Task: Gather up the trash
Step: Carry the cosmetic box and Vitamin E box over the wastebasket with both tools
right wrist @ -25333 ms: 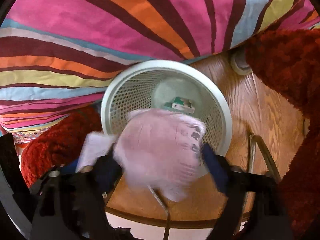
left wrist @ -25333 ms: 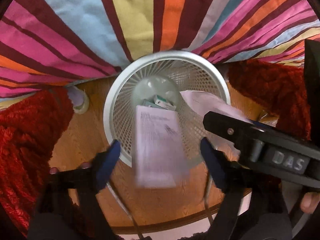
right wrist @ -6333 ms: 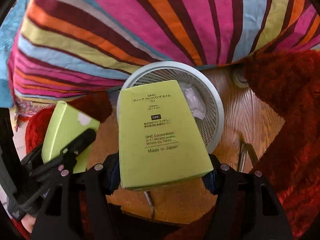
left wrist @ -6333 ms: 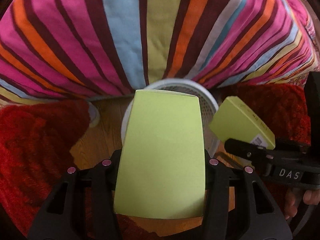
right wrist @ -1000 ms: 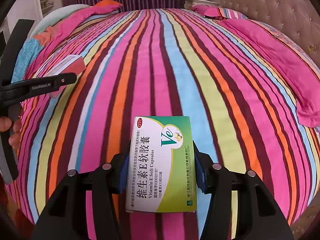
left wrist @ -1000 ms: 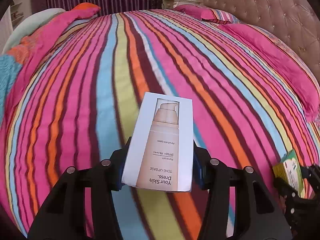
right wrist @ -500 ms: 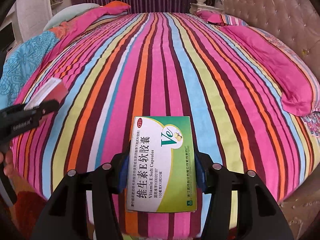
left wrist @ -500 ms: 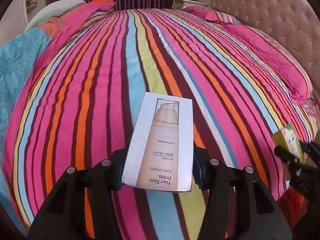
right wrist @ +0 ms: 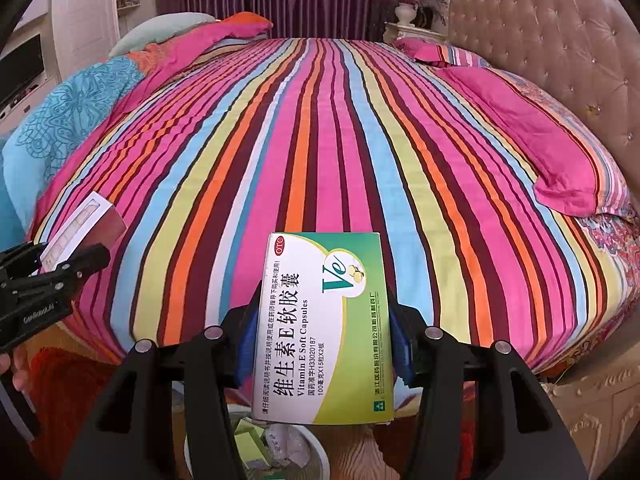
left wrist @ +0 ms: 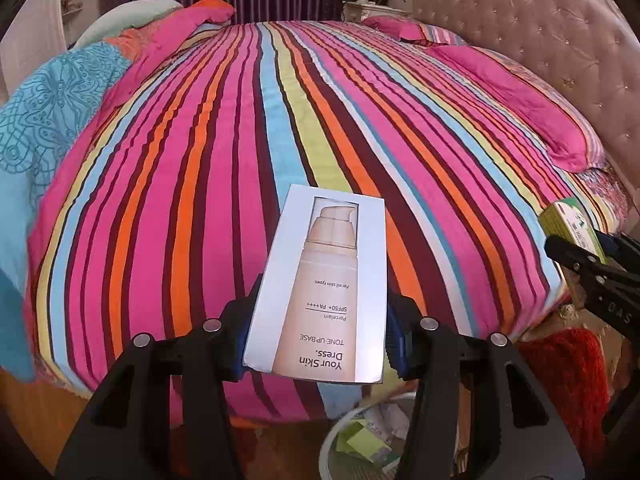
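Both grippers clamped — L (left wrist: 316,332) on skin-base box (left wrist: 320,296), R (right wrist: 322,340) on vitamin box (right wrist: 324,332) — bed edge (right wrist: 500,344) below, bin rim (left wrist: 332,436) near.

The wide striped bed (left wrist: 280,128) fills the room ahead, its tufted padded headboard (left wrist: 540,40) along the right. A long pink pillow (left wrist: 520,92) lies beside the headboard; a turquoise patterned quilt (left wrist: 44,112) lies on the left edge. Beyond the far end, a small nightstand (right wrist: 416,32) carries a vase (right wrist: 406,12). On the floor at the near edge stands a white mesh wastebasket (left wrist: 332,440), cartons inside, a shaggy red rug (left wrist: 568,380) to its right.
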`<action>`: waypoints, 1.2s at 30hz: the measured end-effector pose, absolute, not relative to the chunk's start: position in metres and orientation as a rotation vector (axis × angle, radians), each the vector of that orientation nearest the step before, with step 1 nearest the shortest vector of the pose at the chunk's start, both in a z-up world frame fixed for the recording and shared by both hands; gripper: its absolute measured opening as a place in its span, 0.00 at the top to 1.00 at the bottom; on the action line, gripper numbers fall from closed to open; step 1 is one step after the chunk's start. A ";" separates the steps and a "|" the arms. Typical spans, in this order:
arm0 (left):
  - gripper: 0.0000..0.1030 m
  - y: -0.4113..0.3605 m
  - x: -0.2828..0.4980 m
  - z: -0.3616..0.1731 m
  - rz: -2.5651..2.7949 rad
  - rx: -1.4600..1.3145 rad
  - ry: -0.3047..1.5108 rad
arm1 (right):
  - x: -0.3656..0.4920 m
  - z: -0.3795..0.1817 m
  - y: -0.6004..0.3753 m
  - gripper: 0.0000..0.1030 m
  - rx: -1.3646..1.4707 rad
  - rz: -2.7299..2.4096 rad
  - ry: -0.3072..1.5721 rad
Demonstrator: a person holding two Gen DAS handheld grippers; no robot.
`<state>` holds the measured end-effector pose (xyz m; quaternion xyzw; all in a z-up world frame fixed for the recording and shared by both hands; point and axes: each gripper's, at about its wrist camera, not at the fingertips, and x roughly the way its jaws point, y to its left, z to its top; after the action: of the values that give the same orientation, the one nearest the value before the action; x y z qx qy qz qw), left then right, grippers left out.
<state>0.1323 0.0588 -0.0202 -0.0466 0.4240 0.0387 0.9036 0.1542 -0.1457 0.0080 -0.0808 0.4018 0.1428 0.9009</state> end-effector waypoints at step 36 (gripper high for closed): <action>0.51 -0.011 0.040 -0.173 -0.050 -0.283 1.426 | 0.100 -0.175 -0.179 0.51 0.253 0.310 1.572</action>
<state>0.0400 -0.0108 -0.1732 -0.1294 0.6518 -0.0228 0.7469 0.1001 -0.1790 -0.1749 0.1131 0.7026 0.1387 0.6887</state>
